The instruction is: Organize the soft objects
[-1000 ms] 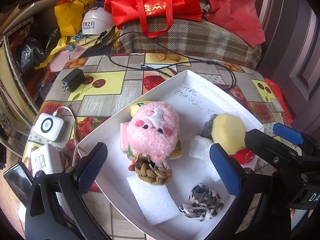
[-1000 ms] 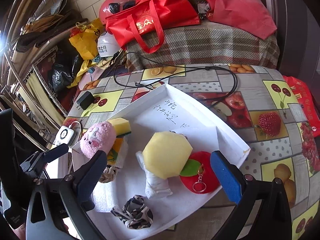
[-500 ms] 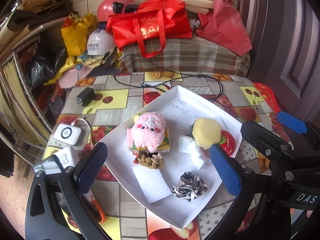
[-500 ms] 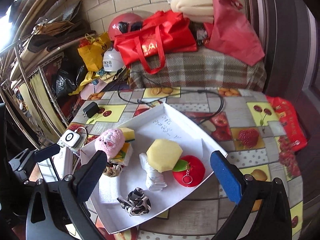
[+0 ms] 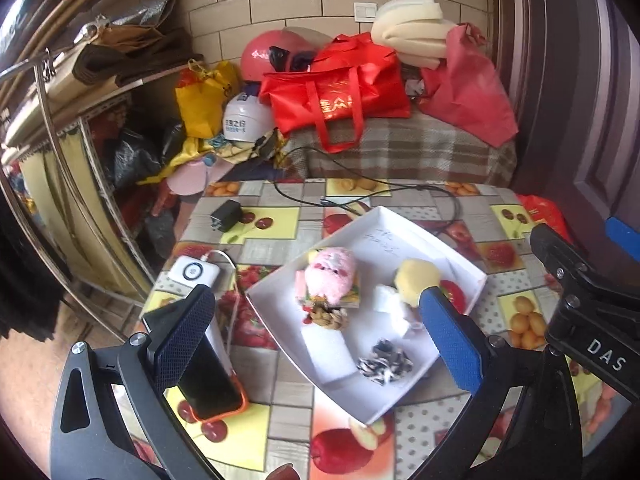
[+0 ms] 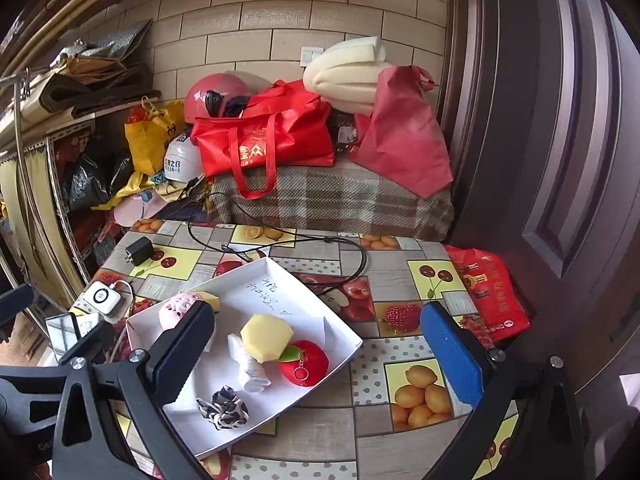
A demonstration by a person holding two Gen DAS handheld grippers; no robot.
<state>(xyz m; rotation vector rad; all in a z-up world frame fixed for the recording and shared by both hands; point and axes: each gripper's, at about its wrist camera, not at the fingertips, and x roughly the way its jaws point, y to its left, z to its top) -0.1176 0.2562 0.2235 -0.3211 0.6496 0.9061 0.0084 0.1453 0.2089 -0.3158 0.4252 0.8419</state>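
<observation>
Right wrist: white tray (image 6: 340, 330) holds pink plush (image 6: 178, 309), red apple plush (image 6: 304, 364).

Cluttered home storage corner | tiled wall, fruit-print tablecloth (image 6: 400, 432) | 12 o'clock: red tote bag (image 6: 264, 144), helmets, plaid-covered bench (image 6: 332, 200) | 9 o'clock: metal shelving (image 5: 60, 152) | 3 o'clock: dark door (image 6: 560, 160)

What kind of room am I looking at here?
Probably a cluttered home storage or entry corner: a table under a fruit-print oilcloth, a red tote bag and pink helmet piled behind, beside a dark panelled door.
</observation>
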